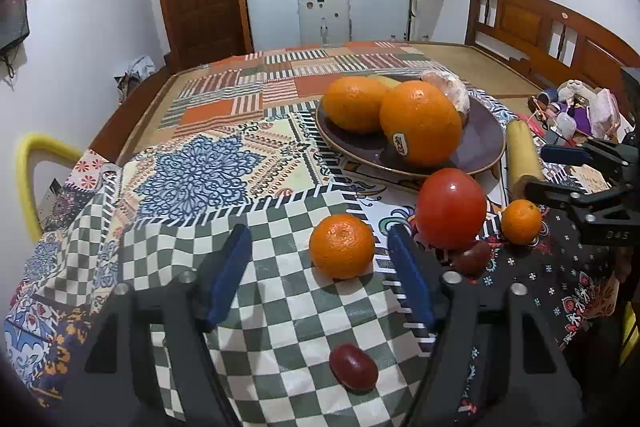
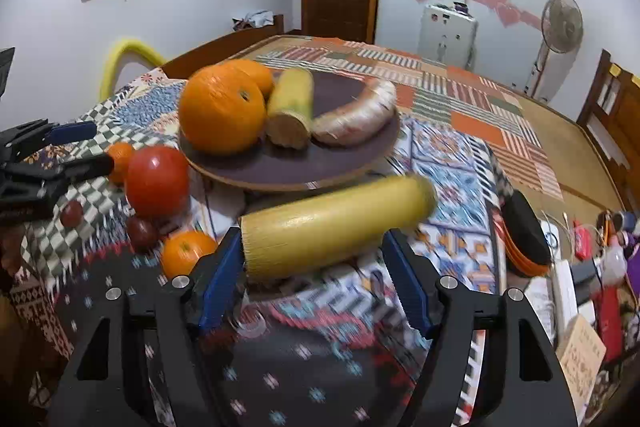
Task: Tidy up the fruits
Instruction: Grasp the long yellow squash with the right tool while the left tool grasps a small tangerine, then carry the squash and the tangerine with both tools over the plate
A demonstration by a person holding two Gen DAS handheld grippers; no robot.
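Both sets of jaws spread wide, gripping nothing. Ease the right gripper forward around the yellow banana lying on the surface just beside the plate, squeezing mid-length, gently. Keep the left gripper clear near the small orange.

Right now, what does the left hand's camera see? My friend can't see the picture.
The open left gripper with blue pads hovers over a checkered tablecloth, a small round orange mandarin lying just ahead between its fingers. Behind, a dark purple round plate holds two big oranges, and a shiny red tomato sits beside it.
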